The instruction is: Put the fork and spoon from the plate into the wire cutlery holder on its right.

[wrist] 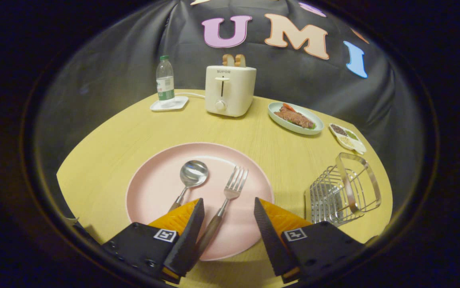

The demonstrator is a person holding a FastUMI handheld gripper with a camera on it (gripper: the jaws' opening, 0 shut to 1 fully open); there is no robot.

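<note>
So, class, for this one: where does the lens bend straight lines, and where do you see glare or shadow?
Gripper view: the fisheye curves the table edge into an arc; glare sits on the spoon bowl; the wire holder throws a shadow toward the plate; the open claw straddles the fork handle without touching it.

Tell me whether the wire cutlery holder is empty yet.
Empty: the silver wire cutlery holder holds nothing; fork and spoon lie on the pink plate.
</note>
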